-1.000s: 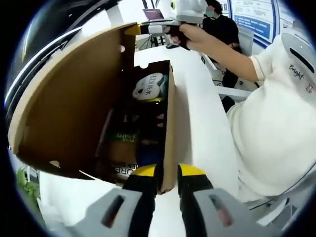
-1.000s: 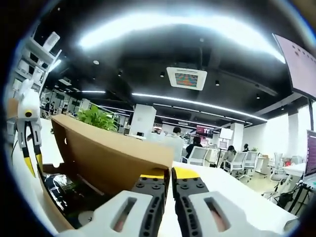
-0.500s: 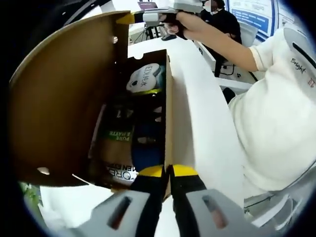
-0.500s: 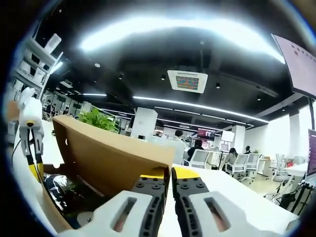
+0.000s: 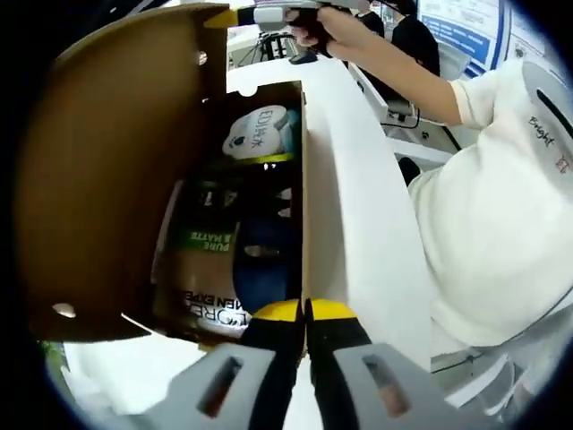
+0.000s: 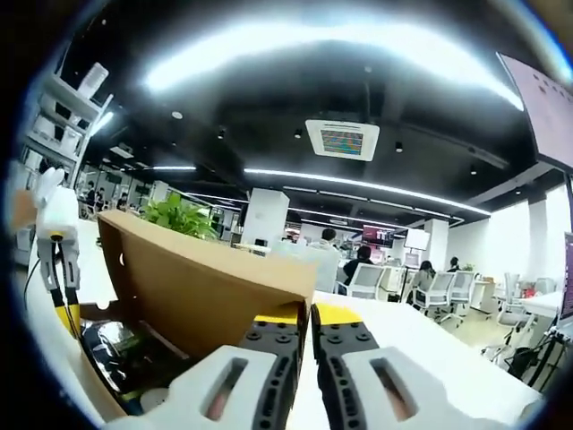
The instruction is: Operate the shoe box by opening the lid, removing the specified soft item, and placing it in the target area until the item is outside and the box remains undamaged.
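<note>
Clearly the lid [image 5: 116,170] is being kept up so the inside of the box [image 5: 303,206] can be reached: in the left gripper view the right claw [image 5: 228,16] pinches the lid's far top corner, a hand [image 5: 327,22] behind it, and the brown flap stands swung back over the far side. The same grip reads in the right gripper view, where the right claw's [image 6: 304,324] jaws are closed together at the lid's [image 6: 206,282] edge, so it looks shut on the cardboard. The left claw [image 5: 303,315] sits low at the box's near end with its yellow tips pressed narrow against the side wall's rim, probably pinning the box so that it does not slide on the white desk [image 5: 358,224] while the lid is lifted; it also stands at the box's end in the right gripper view [image 6: 61,300]. Inside lie a white pouch [image 5: 258,133] at the far end, a dark blue lump [image 5: 260,269] near the left claw, and a brown packet with green print [image 5: 201,278] beside it. Which of these is the soft item I cannot tell; all remain inside, so removal has not begun.
</note>
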`<action>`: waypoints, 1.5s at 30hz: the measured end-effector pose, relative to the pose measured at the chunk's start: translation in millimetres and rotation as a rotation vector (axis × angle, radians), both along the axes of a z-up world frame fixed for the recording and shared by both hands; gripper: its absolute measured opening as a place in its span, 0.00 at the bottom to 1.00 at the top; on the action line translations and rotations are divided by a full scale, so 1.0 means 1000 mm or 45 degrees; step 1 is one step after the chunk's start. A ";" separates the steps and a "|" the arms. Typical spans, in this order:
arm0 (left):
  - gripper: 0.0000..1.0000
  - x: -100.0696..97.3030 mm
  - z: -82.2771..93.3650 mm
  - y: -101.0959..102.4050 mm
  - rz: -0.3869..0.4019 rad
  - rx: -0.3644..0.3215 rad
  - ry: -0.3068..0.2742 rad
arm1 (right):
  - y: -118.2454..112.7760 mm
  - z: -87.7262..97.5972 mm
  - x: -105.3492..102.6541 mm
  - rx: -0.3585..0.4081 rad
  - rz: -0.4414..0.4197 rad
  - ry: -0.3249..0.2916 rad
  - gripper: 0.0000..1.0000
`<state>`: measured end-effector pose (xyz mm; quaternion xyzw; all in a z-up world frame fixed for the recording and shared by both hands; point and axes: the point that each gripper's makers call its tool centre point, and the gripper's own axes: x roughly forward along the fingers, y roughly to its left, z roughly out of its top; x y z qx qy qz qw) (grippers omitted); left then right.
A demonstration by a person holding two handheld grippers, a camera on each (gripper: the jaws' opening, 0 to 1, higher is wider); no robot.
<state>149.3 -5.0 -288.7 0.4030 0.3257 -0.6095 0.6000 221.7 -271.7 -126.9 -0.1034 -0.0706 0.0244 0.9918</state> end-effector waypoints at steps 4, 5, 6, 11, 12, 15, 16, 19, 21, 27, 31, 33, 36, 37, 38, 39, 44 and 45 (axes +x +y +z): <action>0.01 -0.001 0.000 0.000 -0.010 -0.007 -0.007 | 0.000 0.003 0.006 -0.032 0.004 0.017 0.02; 0.01 -0.004 0.000 0.000 -0.009 -0.007 -0.010 | 0.000 0.003 0.008 -0.041 0.002 0.023 0.02; 0.01 -0.006 0.000 0.000 -0.009 -0.007 -0.011 | 0.000 0.004 0.009 -0.041 0.002 0.021 0.02; 0.01 -0.006 0.000 0.000 -0.024 -0.021 -0.042 | -0.002 0.007 0.018 -0.023 0.003 0.025 0.01; 0.01 -0.005 0.000 0.000 -0.023 -0.020 -0.043 | -0.002 0.007 0.019 -0.026 -0.001 0.033 0.01; 0.01 -0.004 0.000 0.000 -0.018 -0.017 -0.047 | -0.001 0.007 0.022 -0.052 -0.009 0.053 0.01; 0.01 -0.003 0.000 0.000 -0.016 -0.014 -0.058 | -0.001 0.007 0.023 -0.037 -0.004 0.061 0.01; 0.01 -0.003 0.000 0.000 -0.015 -0.004 -0.071 | -0.002 0.008 0.025 -0.008 0.005 0.080 0.01; 0.01 -0.002 0.000 0.001 -0.014 -0.012 -0.063 | -0.002 0.008 0.026 -0.008 0.005 0.094 0.01; 0.01 -0.002 0.000 0.000 -0.028 -0.021 -0.074 | -0.003 0.010 0.039 -0.029 0.007 0.175 0.01; 0.01 -0.001 0.000 0.001 -0.024 -0.030 -0.069 | -0.006 0.010 0.051 0.049 0.011 0.219 0.00; 0.02 -0.001 0.000 0.001 -0.021 -0.041 -0.068 | -0.005 0.009 0.053 0.044 0.002 0.217 0.00; 0.02 -0.002 0.000 0.000 -0.030 -0.027 -0.089 | -0.005 0.009 0.054 0.040 -0.011 0.207 0.00; 0.02 -0.002 0.000 0.000 -0.032 -0.021 -0.094 | -0.005 0.009 0.055 0.041 -0.012 0.211 0.00; 0.02 -0.002 0.000 0.000 -0.034 -0.015 -0.096 | -0.006 0.010 0.056 0.051 -0.009 0.221 0.00; 0.02 -0.002 0.000 0.001 -0.034 -0.014 -0.096 | -0.006 0.010 0.058 0.054 -0.005 0.231 0.00; 0.02 -0.001 -0.004 0.000 -0.035 0.011 -0.108 | -0.004 0.008 0.059 0.042 -0.031 0.253 0.00; 0.02 -0.001 -0.004 0.000 -0.040 0.023 -0.119 | -0.004 0.008 0.059 0.031 -0.040 0.248 0.00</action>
